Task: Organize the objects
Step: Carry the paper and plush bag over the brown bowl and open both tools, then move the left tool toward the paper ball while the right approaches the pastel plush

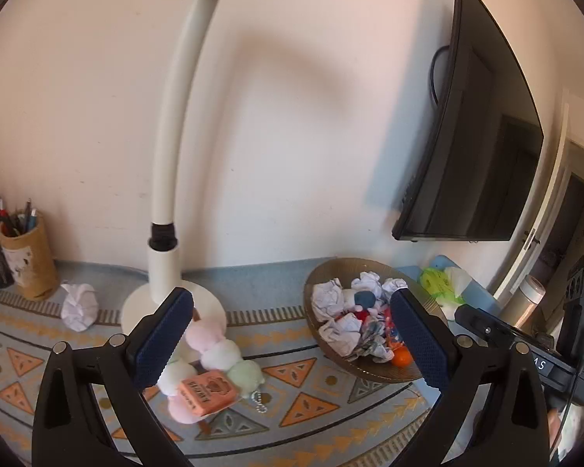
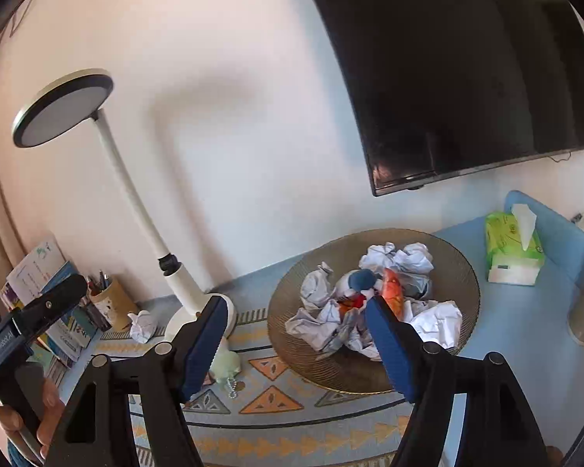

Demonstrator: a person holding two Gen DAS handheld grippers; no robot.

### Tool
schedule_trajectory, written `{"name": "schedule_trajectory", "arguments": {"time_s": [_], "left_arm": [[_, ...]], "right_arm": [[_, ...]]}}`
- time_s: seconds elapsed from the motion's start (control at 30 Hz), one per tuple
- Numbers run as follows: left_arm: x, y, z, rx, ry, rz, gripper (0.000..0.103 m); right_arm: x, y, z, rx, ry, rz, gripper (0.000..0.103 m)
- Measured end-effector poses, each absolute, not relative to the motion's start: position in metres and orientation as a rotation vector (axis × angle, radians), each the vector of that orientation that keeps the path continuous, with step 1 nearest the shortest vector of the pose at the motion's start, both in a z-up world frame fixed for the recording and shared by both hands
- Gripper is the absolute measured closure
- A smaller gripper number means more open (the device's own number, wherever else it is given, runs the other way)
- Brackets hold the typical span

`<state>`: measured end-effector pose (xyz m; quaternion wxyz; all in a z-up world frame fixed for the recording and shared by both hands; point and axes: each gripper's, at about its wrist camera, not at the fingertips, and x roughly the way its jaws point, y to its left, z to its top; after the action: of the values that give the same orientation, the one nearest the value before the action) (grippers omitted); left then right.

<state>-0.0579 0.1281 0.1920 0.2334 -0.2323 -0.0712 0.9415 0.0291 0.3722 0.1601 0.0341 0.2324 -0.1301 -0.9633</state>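
A brown wire bowl (image 1: 373, 371) (image 2: 292, 334) holds several crumpled paper balls (image 1: 327, 297) (image 2: 440, 321), a blue-capped item (image 2: 362, 278) and orange-red things (image 1: 402, 358) (image 2: 391, 290). One paper ball (image 1: 78, 305) (image 2: 143, 326) lies loose by the lamp base. A pastel pompom toy (image 1: 220, 352) (image 2: 226, 366) with an orange card (image 1: 208, 391) lies on the patterned mat. My left gripper (image 1: 288, 334) is open and empty above the mat between toy and bowl. My right gripper (image 2: 296, 340) is open and empty in front of the bowl.
A white desk lamp (image 1: 167, 179) (image 2: 136, 210) stands at the back. A pen cup (image 1: 29, 260) (image 2: 111, 303) and books (image 2: 46, 295) are at the left. A green tissue pack (image 1: 444, 284) (image 2: 512, 249) lies right of the bowl. A black screen (image 1: 463, 136) (image 2: 467, 58) hangs on the wall.
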Motion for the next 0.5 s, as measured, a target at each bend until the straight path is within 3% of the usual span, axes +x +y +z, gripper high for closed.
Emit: {"name": "schedule_trajectory", "arguments": {"time_s": [0.03, 0.07, 0.2, 0.37, 0.5], "left_arm": [[-0.048, 0.110, 0.199, -0.615, -0.203, 2.628, 0.001], [-0.040, 0.092, 0.203, -0.600, -0.216, 2.670, 0.001], [-0.016, 0.024, 0.188, -0.655, -0.315, 2.797, 0.001], [-0.020, -0.034, 0.094, -0.975, -0.426, 2.880, 0.001], [-0.019, -0.053, 0.041, -1.083, -0.467, 2.890, 0.001]], "right_arm": [[0.035, 0.362, 0.160, 0.702, -0.402, -2.937, 0.010], [0.041, 0.352, 0.157, 0.696, -0.405, -2.906, 0.004], [0.048, 0.309, 0.116, 0.814, -0.350, -2.824, 0.003], [0.042, 0.276, 0.034, 1.028, -0.276, -2.765, 0.003], [0.042, 0.265, 0.018, 1.071, -0.193, -2.748, 0.003]]}}
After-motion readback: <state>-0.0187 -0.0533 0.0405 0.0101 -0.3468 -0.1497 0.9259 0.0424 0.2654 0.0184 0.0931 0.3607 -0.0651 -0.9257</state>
